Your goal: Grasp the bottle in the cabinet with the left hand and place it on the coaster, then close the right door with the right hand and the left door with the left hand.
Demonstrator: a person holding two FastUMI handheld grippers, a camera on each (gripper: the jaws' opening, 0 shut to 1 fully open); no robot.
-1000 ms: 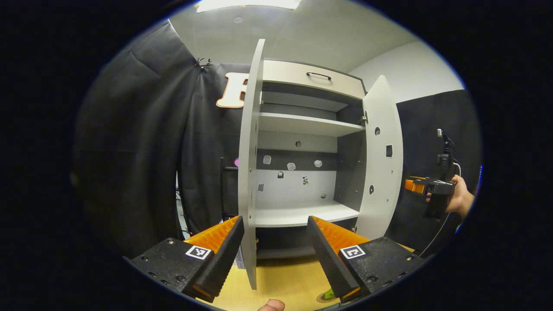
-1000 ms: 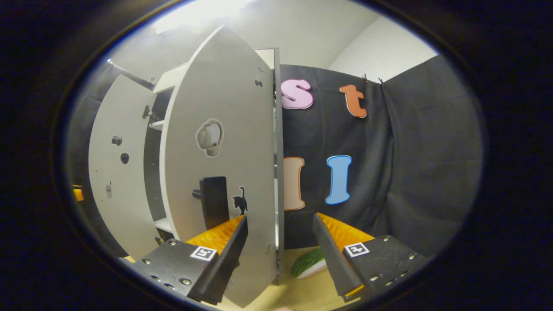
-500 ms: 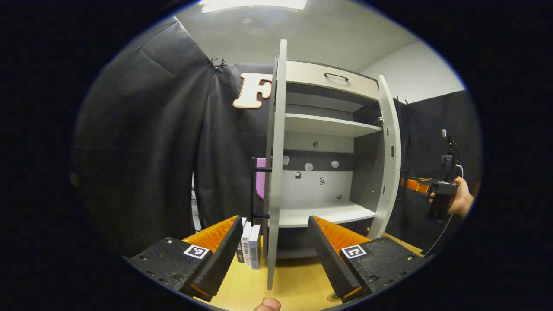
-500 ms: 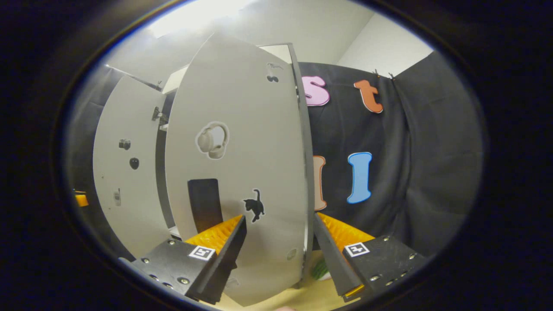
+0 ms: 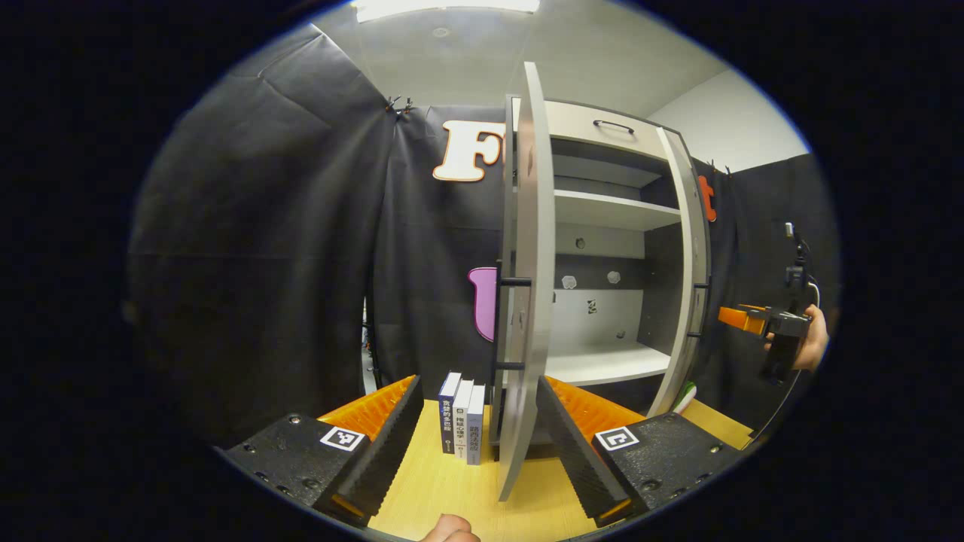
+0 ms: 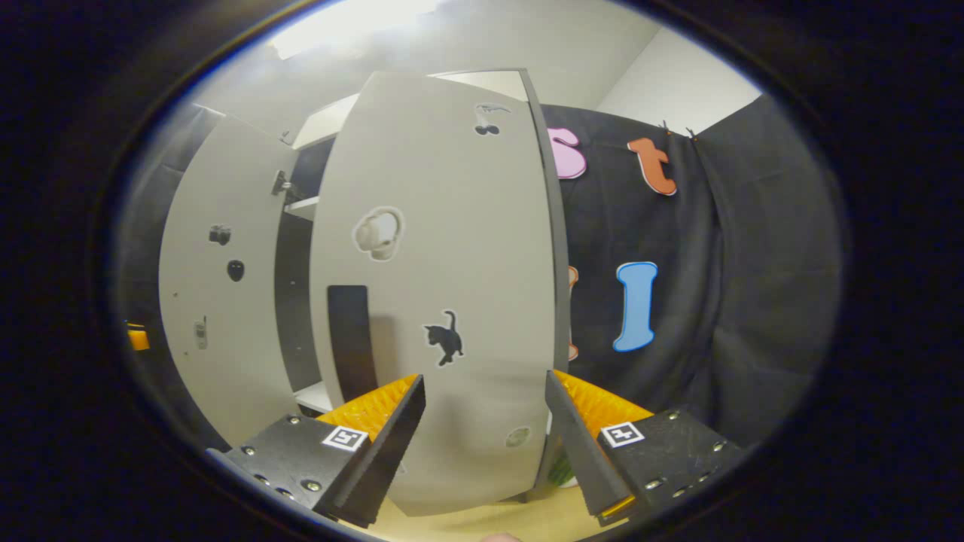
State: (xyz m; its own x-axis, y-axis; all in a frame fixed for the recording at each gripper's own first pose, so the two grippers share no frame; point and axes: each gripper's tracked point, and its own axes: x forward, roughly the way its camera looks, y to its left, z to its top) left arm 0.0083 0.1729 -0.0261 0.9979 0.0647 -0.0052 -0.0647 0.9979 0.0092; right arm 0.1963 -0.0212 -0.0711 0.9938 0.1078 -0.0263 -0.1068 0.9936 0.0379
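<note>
The grey cabinet (image 5: pixel 602 211) stands on the wooden table with both doors partly open. In the left gripper view its left door (image 5: pixel 527 286) is seen edge-on, black handle (image 5: pixel 506 324) on its outer side. My left gripper (image 5: pixel 478 444) is open, and the door's lower edge hangs just inside its right finger (image 5: pixel 572 444). In the right gripper view the right door (image 6: pixel 452 286), with stickers and a black handle (image 6: pixel 350 339), faces me close up. My right gripper (image 6: pixel 486 444) is open in front of its lower part. Contact with the door cannot be made out.
Three upright books (image 5: pixel 463 418) stand on the table (image 5: pixel 452 489) left of the cabinet. A green and white object (image 6: pixel 561 470) lies behind the right door's lower corner. A hand (image 5: pixel 809 346) holds the right gripper (image 5: pixel 742 320) just right of the right door (image 5: pixel 693 301).
The right door has swung further towards shut with the right gripper following. The left gripper view has shifted left: the left door now shows edge-on and the books have come into sight.
</note>
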